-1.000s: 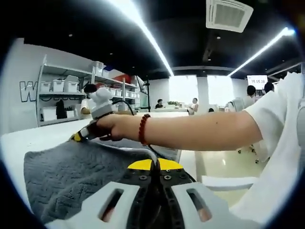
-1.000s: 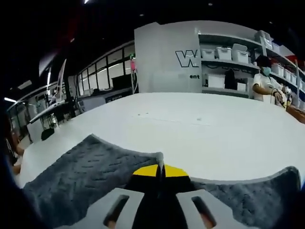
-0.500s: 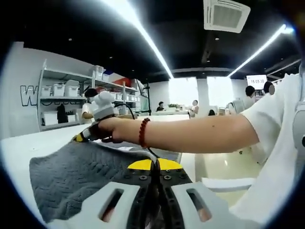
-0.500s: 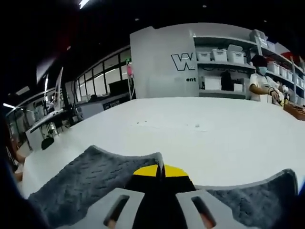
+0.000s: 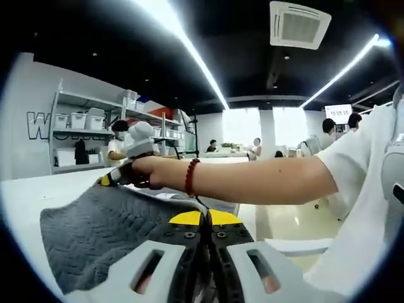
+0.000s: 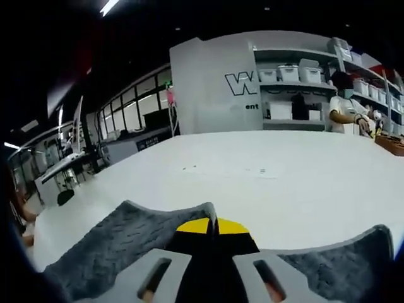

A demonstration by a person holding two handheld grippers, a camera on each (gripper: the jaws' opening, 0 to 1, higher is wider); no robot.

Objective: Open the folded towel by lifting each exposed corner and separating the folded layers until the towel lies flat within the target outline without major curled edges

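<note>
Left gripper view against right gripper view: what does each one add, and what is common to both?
The left gripper view adds the person's bare forearm with a red bead bracelet, the hand holding the right gripper at the far edge of the grey textured towel, a ceiling air vent and a wall screen.

The right gripper view adds a wide stretch of bare white table and a row of windows.

Both share the towel pinched between shut jaws, the white shelving with storage bins, and the "W" wall lettering.
</note>
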